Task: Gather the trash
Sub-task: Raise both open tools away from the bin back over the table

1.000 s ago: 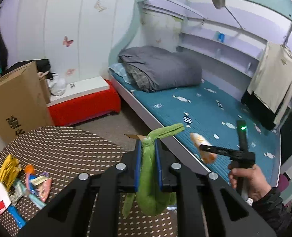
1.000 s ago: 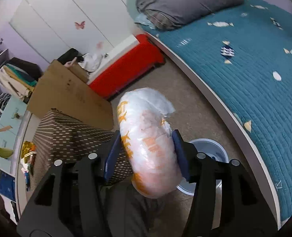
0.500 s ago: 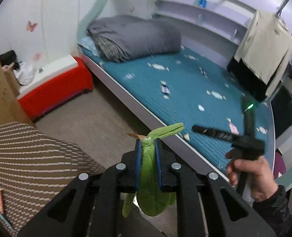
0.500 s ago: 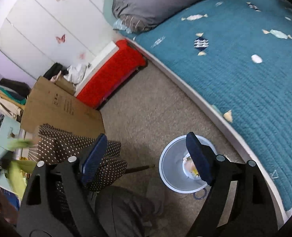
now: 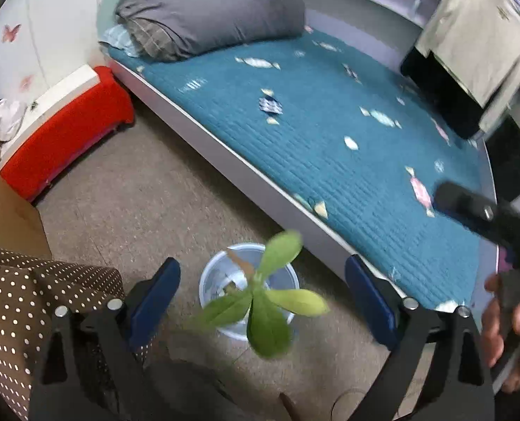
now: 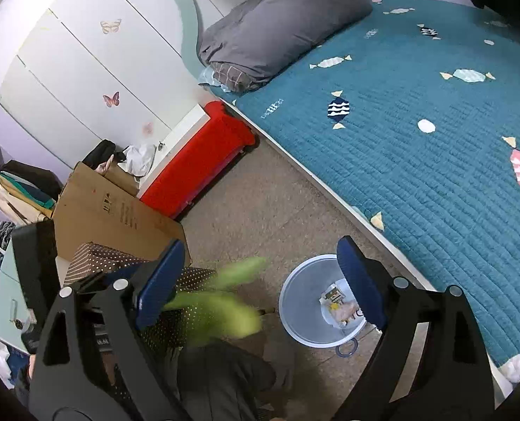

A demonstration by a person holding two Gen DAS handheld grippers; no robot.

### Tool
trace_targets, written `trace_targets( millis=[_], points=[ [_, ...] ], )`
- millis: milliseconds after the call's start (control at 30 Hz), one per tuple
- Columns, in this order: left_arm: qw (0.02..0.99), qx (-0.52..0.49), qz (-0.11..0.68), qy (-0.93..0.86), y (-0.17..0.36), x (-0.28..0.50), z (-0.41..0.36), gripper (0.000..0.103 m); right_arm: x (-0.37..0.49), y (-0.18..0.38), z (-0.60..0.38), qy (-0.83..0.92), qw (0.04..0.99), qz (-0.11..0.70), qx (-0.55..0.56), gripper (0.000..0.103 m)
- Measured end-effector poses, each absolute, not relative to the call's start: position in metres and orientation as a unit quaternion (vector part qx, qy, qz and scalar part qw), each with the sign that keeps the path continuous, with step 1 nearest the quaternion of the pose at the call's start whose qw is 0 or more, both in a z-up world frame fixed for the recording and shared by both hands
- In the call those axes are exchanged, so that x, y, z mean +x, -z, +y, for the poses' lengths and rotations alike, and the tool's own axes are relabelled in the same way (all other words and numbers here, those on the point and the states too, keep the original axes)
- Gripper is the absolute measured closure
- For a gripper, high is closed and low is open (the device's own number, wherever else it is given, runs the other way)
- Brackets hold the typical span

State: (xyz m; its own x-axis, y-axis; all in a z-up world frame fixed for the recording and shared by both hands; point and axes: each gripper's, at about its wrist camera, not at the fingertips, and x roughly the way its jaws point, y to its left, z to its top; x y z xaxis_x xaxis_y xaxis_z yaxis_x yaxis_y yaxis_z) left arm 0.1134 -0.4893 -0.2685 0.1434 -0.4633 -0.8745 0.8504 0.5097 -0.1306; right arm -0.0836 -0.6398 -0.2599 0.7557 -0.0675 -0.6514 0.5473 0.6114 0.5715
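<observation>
With both grippers [image 5: 261, 303] [image 6: 260, 280] spread empty, jaws just opened, green peel [image 5: 265, 310] drops toward bin [image 6: 296, 310]; wrapper already inside.

No legible text anywhere. Dark printed marks on the cardboard box [image 6: 119, 210] too small and skewed to read; wrapper print in the bin [image 6: 296, 301] blurred.

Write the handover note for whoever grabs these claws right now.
Left claw: jaws just opened wide, nothing pressed between them; the green peel is loose in the air over the bin.
Right claw: jaws just opened, empty.
Done: white wrapper lies in the bin on the floor by the bed.
Left: check the peel lands inside; any trash still on the dotted table is out of view.
</observation>
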Motion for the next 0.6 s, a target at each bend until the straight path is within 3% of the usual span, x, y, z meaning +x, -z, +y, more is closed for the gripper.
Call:
trace_targets(
  millis=[267,600],
  points=[
    [0.751,0.188,0.466,0.427,0.237,0.119,-0.454,0.010,-0.076,0.251,-0.623,0.174,0.853,0.298,0.392,0.007],
    [0.812,0.134,0.397,0.407,0.161,0.114,-0.370,0.010,-0.041,0.201,-0.571,0.124,0.884,0.287,0.348,0.006]
  ],
)
